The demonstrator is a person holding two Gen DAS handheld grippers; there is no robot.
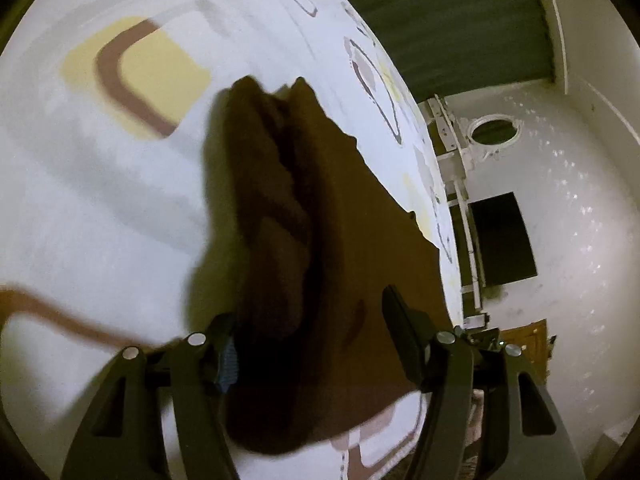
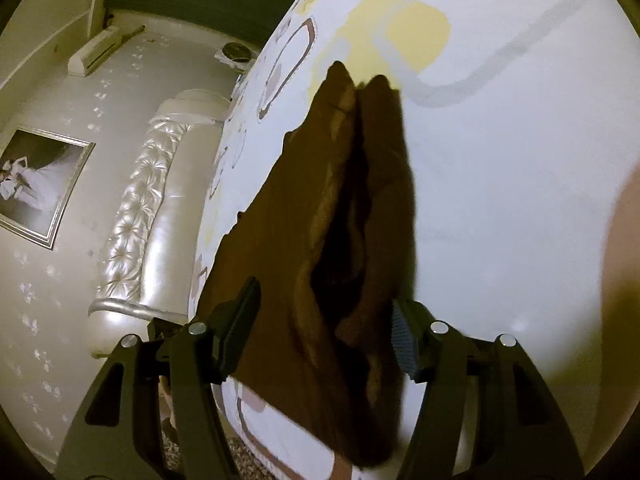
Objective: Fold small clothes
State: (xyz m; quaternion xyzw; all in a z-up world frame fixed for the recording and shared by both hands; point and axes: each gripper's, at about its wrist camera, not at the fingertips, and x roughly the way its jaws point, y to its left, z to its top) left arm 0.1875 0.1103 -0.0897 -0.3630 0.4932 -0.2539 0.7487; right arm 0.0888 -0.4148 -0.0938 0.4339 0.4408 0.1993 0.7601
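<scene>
Both the left claw (image 1: 310, 336) and right claw (image 2: 324, 336) gape wide, gripping nothing, straddling the bunched dark-brown cloth garment (image 1: 304, 208) ahead on the white patterned bedsheet (image 1: 100, 208), seemingly poised to pinch its near edge.

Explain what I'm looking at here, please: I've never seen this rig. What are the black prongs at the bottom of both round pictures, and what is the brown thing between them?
There is no robot arm: a person holds one two-finger gripper in each hand, each with a fisheye camera looking along its fingers. One picture is from the left gripper, the other from the right gripper. The prongs are those fingers. Both grippers are open, and neither pinches anything. The brown thing is a small brown garment, bunched along its middle, lying on a bed with a white patterned bedsheet. The right view also shows a padded headboard and a framed picture.
</scene>
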